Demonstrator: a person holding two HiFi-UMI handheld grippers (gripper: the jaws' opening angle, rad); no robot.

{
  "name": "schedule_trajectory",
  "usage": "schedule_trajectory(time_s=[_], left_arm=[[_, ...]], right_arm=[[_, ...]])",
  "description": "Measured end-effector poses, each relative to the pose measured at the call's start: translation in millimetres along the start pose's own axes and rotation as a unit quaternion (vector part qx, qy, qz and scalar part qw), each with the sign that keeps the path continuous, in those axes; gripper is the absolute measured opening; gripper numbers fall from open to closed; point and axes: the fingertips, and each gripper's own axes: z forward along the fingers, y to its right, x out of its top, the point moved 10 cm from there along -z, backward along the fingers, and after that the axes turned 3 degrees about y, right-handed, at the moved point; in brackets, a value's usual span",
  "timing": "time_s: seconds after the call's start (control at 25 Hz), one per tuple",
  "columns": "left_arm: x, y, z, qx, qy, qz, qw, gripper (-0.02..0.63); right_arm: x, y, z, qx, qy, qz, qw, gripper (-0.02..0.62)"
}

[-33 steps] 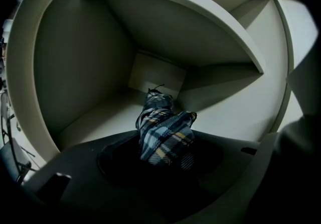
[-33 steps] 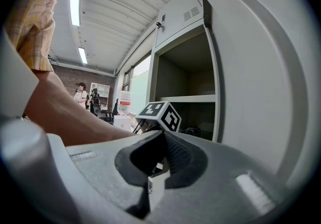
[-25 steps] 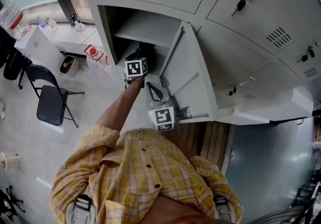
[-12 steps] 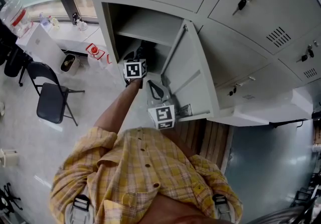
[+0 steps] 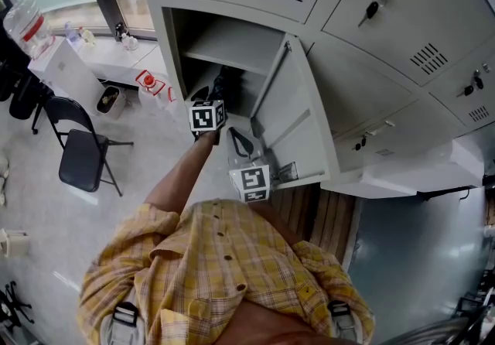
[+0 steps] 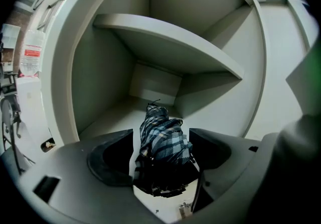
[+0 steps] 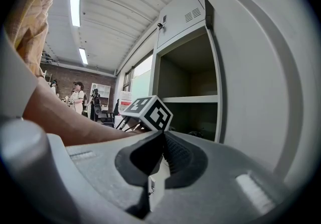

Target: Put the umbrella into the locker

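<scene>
At locker [image 6: 100, 82], left hand-held gripper [image 6: 161, 140] just opened, umbrella [image 6: 161, 125] between jaws

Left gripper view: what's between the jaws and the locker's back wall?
The folded plaid umbrella, lying on the locker floor between the left gripper's just-opened jaws, unpinched; past its tip, bare floor. Left gripper view shows it.
</scene>
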Motion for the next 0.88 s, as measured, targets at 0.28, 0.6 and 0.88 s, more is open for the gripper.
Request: schedule_trajectory(time_s=[0.28,0.6,0.88], left_arm=[[13,5,-23,-0.007,0.026,-0.003,0.9996,0.258],[24,11,-58,-0.028,0.059,0.011,0.9978,0.094],[15,13,-82,-0.013,0.058,0.033,0.9977,0.005]], right_arm=[[0,0,0,-0.002,0.0,0.008,1.0,-0.003],[0,-4,-3,-0.006,0.0,0.016,1.0,-0.003],[-4,-3,-8,-0.019,-0.008,0.028,0.999,-0.003]])
